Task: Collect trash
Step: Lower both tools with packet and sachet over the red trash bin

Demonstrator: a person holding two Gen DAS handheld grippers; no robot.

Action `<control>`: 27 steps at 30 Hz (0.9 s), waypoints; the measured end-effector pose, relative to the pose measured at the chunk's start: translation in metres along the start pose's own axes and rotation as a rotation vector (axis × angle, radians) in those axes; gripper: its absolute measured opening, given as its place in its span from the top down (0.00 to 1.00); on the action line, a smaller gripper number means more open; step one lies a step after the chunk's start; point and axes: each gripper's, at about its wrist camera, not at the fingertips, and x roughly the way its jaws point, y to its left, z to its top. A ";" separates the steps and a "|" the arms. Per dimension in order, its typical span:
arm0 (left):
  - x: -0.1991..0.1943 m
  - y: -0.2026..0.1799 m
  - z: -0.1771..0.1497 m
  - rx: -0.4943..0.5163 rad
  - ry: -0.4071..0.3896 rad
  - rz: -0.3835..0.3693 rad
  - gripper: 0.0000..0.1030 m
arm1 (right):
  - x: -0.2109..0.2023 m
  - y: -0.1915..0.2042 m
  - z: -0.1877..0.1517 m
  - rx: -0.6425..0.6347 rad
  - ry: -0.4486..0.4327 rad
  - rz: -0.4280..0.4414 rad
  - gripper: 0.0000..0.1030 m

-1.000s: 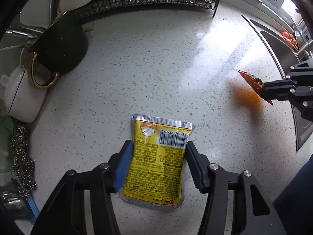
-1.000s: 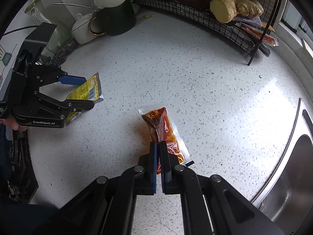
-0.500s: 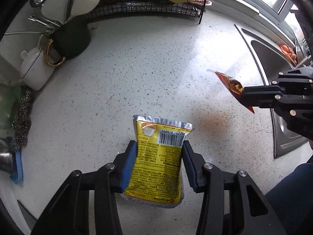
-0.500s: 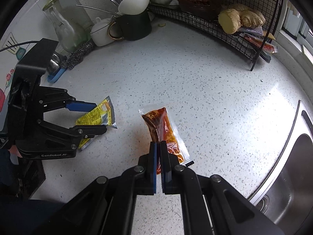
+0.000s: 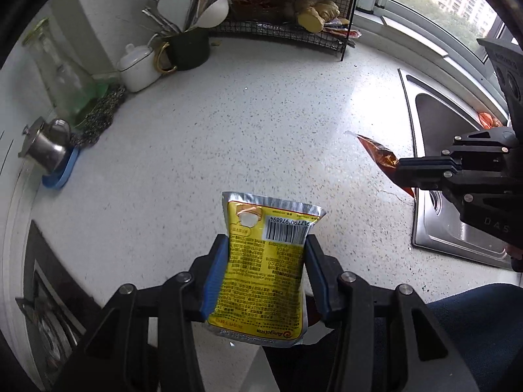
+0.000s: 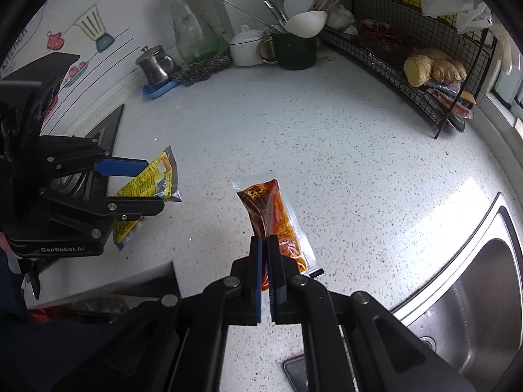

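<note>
The left gripper's blue-padded fingers pinch a yellow foil sachet by its side edges, clear above the speckled white table. The right gripper's fingers, pressed nearly together, clamp a clear packet of red chili sauce, also off the table, near the steel sink.

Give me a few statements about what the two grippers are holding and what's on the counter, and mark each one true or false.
1. The left gripper holds a yellow packet. True.
2. The right gripper is empty. False: its jaws pinch a red sauce sachet.
3. Ginger lies in the wire rack. True.
4. The yellow packet lies flat on the counter. False: it is lifted clear.
</note>
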 end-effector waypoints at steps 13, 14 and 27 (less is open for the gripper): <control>-0.032 -0.062 -0.104 -0.211 0.017 0.045 0.57 | -0.025 0.037 -0.065 -0.171 0.072 0.108 0.97; -0.034 -0.066 -0.112 -0.210 0.019 0.048 0.57 | -0.026 0.042 -0.069 -0.182 0.072 0.111 0.97; -0.064 -0.062 -0.197 -0.208 0.029 0.070 0.56 | -0.032 0.104 -0.109 -0.172 0.092 0.124 0.97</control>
